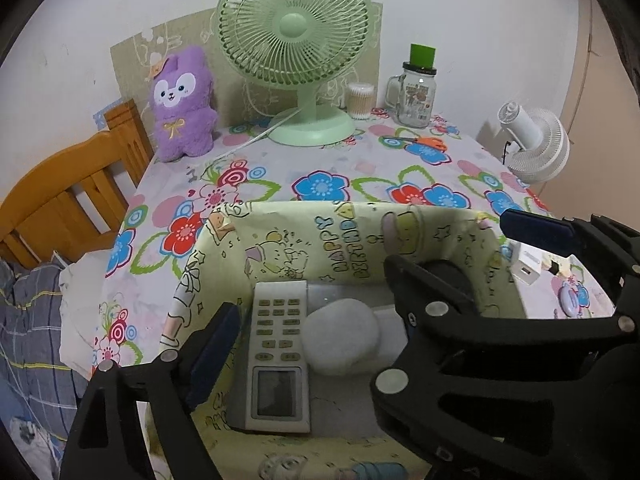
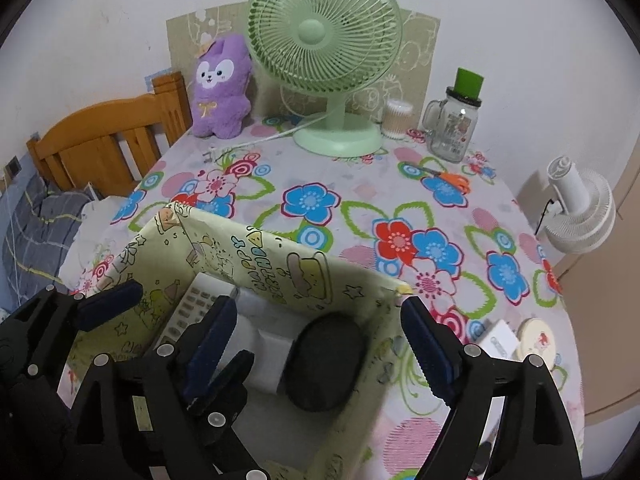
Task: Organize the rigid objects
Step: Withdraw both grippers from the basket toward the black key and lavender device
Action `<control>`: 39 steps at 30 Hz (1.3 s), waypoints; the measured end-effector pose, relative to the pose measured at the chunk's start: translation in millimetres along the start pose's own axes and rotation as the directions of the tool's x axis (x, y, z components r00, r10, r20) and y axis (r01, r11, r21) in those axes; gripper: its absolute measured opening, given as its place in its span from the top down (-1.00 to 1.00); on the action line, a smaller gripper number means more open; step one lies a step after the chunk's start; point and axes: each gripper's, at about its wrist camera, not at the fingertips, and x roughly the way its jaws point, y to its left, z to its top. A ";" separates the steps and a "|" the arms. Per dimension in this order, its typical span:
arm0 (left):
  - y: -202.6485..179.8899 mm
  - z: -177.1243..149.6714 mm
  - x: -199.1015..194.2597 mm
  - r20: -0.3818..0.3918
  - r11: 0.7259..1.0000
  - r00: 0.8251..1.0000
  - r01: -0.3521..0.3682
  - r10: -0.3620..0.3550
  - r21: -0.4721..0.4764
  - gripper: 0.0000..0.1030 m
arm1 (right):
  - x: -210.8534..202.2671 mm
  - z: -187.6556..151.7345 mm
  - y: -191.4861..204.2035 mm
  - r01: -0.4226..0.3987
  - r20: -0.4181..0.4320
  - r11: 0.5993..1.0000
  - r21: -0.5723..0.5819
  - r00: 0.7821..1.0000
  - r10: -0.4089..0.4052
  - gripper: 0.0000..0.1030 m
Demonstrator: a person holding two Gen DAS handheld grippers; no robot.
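Yellow cartoon-print box (image 1: pixel 352 248) sits on the flowered worktop (image 1: pixel 360 168). Inside, from left to right, lie a white remote control (image 1: pixel 280 344), a white oval case (image 1: pixel 340 338) and a black oval case (image 2: pixel 326 362). The left hand-held gripper (image 1: pixel 360 268) and the right hand-held gripper (image 2: pixel 316 344) hang over the box, both with fingers apart and empty.

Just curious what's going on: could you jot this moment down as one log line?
yellow cartoon-print box: holds grey-white remote control, black oval case | left gripper: open, empty | right gripper: open, above box
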 end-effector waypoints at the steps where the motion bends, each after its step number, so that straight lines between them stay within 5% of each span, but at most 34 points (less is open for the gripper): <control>1: -2.3 -0.2 -2.5 0.004 1.000 1.000 0.001 -0.001 0.002 -0.72 | -3.4 -0.8 -1.1 0.005 0.006 1.000 0.000 1.000 -0.005 -0.71; 39: -92.4 -17.4 -53.0 0.060 0.997 0.997 0.044 -0.048 0.059 -0.77 | -80.6 -52.4 -77.1 0.091 0.079 0.991 0.094 0.992 -0.099 -0.81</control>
